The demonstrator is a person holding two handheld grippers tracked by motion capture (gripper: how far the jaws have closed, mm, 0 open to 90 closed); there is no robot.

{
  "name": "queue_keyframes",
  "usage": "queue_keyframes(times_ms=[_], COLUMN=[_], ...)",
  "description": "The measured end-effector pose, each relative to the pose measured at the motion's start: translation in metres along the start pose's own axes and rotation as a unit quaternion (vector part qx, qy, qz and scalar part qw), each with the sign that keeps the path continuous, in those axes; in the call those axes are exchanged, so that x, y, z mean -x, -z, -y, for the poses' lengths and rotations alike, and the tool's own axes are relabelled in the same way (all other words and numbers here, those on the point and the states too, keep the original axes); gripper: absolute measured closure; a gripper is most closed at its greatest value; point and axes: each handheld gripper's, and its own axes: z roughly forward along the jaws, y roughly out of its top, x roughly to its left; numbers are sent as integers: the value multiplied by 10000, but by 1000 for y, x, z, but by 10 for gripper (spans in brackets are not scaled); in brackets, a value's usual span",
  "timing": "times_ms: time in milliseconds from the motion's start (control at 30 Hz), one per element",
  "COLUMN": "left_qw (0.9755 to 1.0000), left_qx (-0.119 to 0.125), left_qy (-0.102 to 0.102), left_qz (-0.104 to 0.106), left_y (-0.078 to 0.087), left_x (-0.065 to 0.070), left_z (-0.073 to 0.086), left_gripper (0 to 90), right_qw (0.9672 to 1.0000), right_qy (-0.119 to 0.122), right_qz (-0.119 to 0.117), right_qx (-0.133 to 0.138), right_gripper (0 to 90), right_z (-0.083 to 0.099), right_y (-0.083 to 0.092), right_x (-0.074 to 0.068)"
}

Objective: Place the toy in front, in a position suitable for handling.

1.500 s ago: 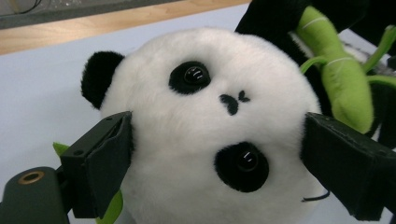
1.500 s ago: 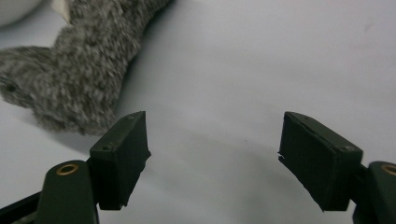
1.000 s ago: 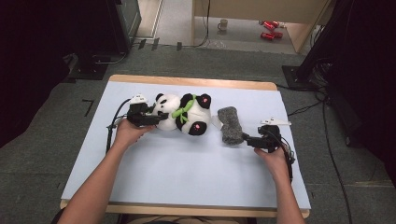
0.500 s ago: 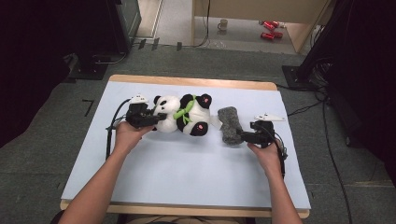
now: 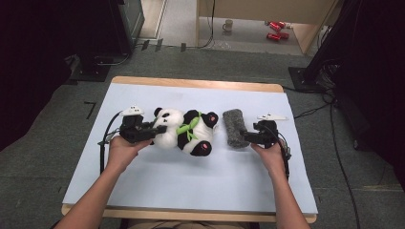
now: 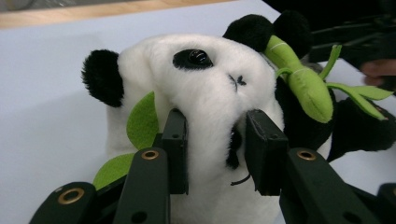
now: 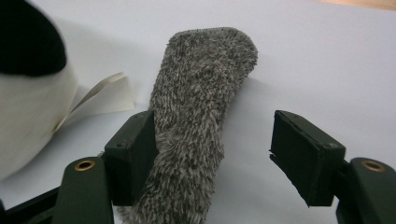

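A: Biggest first. Worktop (image 5: 143, 191), pale blue sheet on a wooden board, fills the middle of the high view.

B: Next?

A: Panda (image 5: 184, 133), a plush lying on its side at centre frame, head toward the left, green bamboo sprig (image 5: 187, 128) across its chest. In the left gripper view its face fills the frame, eye up top, sprig at upper right.

B: And the grey thing?

A: Sock (image 5: 233, 127), fuzzy grey, lying flat just right of the panda, long axis running up-frame. Close beside the panda's foot; can't tell if they touch.

B: Grippers?

A: Left gripper (image 5: 156, 130) at centre-left of the high view, pointing right into the panda's head. Its fingers (image 6: 175, 140) have just been closing and now pinch the white muzzle, fur bulging between them. Clamped on the panda.

B: Right one?

A: Right gripper (image 5: 244, 137) at centre-right, pointing left at the sock's near end. In the right gripper view the fingers (image 7: 306, 151) stand wide apart; they've narrowed only a little. Sock rests against the left finger, a clear gap to the right one. No grip there.
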Motion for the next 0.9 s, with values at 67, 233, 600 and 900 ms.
queue_keyframes(times_ms=[67, 233, 600, 900], left_qw=[9998, 9993, 9995, 9995], left_qx=[-37, -87, -66, -117], left_qy=[133, 362, 281, -184], left_qz=[150, 26, 108, 236], left_y=[1, -2, -3, 4], left_x=[5, 8, -2, -4], left_z=[6, 21, 35, 39], left_gripper=[646, 580, 294, 255], right_qw=[10000, 9999, 9968, 9978], right_qy=[30, -109, -309, -247], right_qz=[15, -3, -47, -95], right_qx=[-30, 80, -741, -612], right_gripper=[311, 323, 310, 349], right_z=[0, -3, -3, -5], right_y=[-2, -12, -52, -52], right_x=[-1, -1, -5, -3])
